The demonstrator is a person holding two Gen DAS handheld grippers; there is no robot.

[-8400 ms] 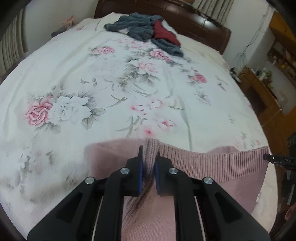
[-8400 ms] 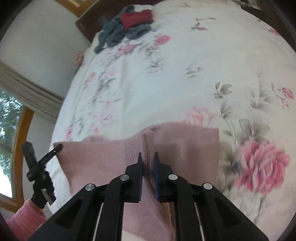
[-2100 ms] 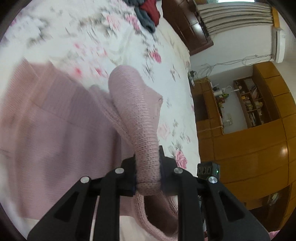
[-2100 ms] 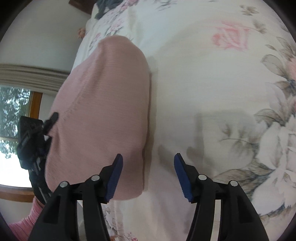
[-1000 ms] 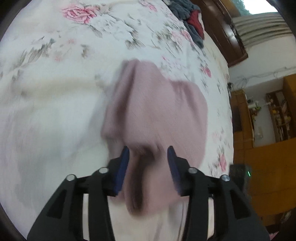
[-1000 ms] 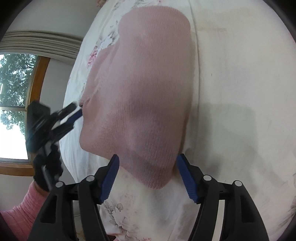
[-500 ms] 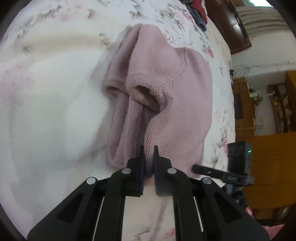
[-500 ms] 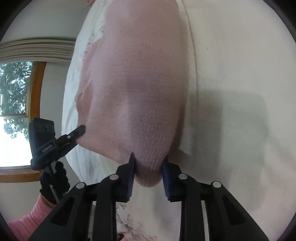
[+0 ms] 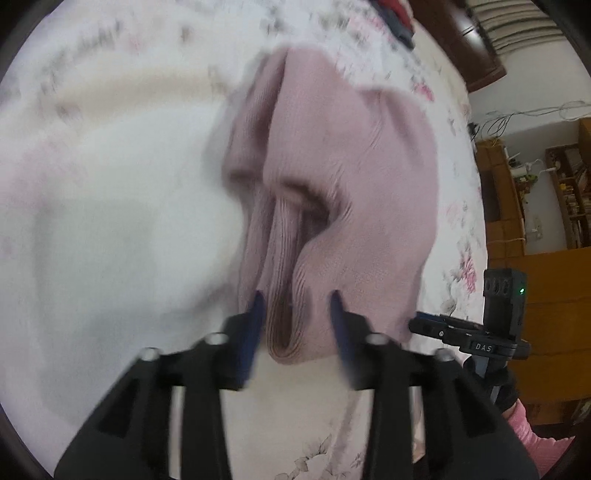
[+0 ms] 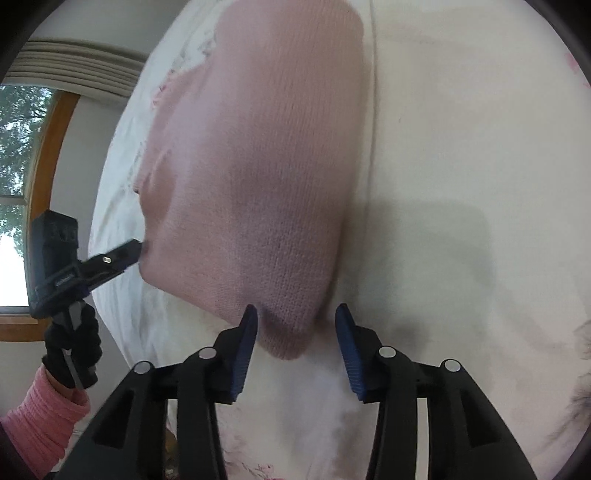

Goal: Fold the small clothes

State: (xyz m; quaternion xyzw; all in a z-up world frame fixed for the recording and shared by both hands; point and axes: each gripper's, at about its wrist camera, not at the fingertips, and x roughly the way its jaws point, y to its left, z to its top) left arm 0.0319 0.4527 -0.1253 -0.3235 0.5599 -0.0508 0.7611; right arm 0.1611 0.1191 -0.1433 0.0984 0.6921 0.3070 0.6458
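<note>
I see the pink sweater [image 9: 343, 177] lying folded on the flowered bed [image 9: 110, 206]. My left tongs [image 9: 295, 299] are spread around its ribbed near edge; my right tongs [image 10: 293, 314] are spread around the opposite corner. Dark clothes [image 9: 399, 14] sit by the headboard [image 9: 469, 48]; wooden shelves [image 9: 554, 199] stand beyond.

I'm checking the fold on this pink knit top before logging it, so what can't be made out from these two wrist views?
- Left wrist view: motion blur smears the pink knit top and the left gripper, so fold edges are unclear.
- Right wrist view: the top covers its own underside; the right gripper hides the bed under it.
- Left wrist view: the clothes pile is cut off by the top edge.
</note>
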